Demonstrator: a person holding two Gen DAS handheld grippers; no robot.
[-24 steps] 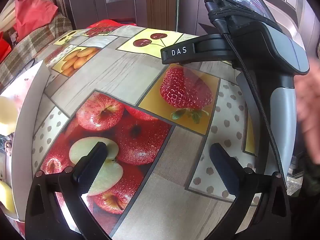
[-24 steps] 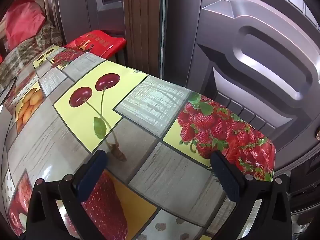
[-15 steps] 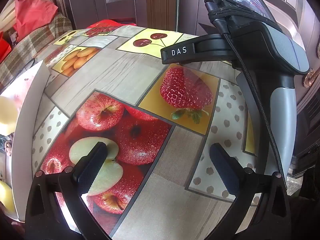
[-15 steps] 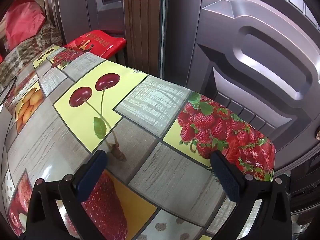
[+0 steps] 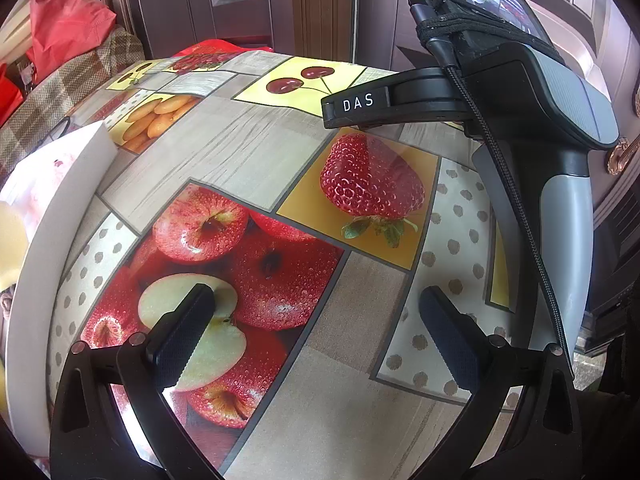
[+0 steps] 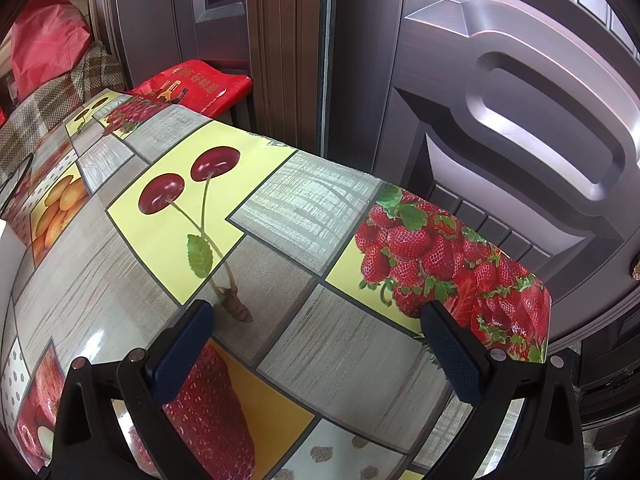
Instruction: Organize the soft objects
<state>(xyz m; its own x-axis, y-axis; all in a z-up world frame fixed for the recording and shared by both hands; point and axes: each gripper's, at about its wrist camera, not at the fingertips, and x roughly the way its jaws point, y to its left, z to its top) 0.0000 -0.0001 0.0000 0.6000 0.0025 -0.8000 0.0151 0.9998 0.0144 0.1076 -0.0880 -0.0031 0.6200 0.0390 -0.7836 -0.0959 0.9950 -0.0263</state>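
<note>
My left gripper is open and empty, low over the fruit-print tablecloth. At the far left edge stands a white box with a pale yellow soft object partly showing inside; most of it is cut off. My right gripper is open and empty over the table's right end. Its body with the DAS label rests on the table in the left wrist view. No soft object shows in the right wrist view.
The table edge runs close to a dark metal door. A red bag sits beyond the far edge. A plaid cushion and red bag lie at the back left.
A hand seen at the right edge of the left wrist view has gone from the frame. Both grippers stay still and open.
</note>
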